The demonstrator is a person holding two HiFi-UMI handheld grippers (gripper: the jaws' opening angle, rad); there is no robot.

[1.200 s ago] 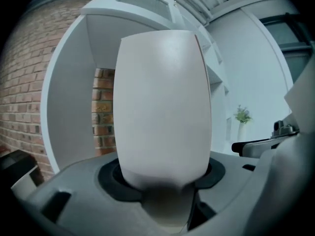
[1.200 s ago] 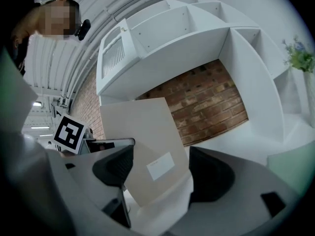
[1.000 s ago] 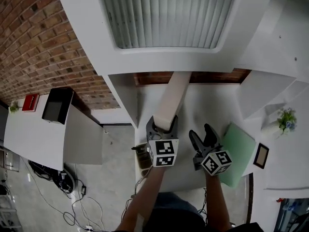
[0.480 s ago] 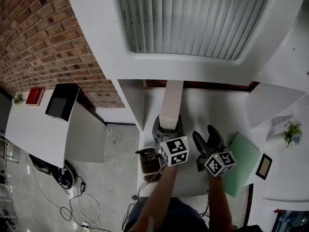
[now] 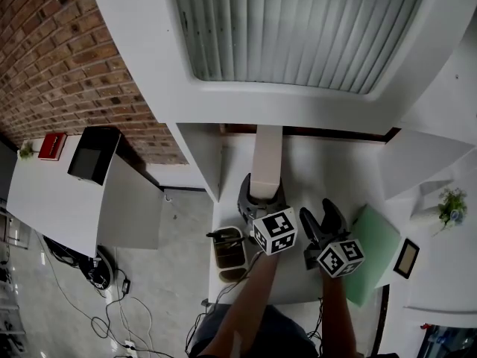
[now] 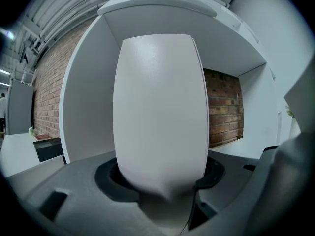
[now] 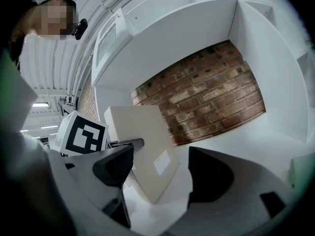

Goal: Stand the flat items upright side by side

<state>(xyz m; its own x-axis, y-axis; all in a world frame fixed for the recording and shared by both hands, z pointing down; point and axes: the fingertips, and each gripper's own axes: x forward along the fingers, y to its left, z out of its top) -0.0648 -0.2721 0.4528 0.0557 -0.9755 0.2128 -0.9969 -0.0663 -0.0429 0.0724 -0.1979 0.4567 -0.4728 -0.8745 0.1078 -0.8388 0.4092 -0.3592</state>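
**Status: first item in hand, none placed.**

1. The left gripper (image 5: 262,197) is closed on the lower end of the beige board (image 5: 267,157). The board is gripped across its thickness and is carried upright, its broad face filling the left gripper view.
2. The board is positioned inside the white shelf bay, near the bay's left wall (image 5: 200,159) but apart from it. In the right gripper view the board appears tilted, its top leaning away from the left wall. Whether its lower edge rests on the bay floor (image 5: 328,171) cannot be told.
3. The right gripper (image 5: 322,221) is held with its jaws wide apart and nothing between the pads. It is located on the side of the board away from the left wall, just beside the left gripper.
4. The green flat item (image 5: 374,246) lies flat on the bay floor, farther again from the left wall, beyond the right gripper. It is untouched.

**Work outstanding (judged):** the board is to be squared up, set down and released. The green item is then to be raised on edge and stood beside it.
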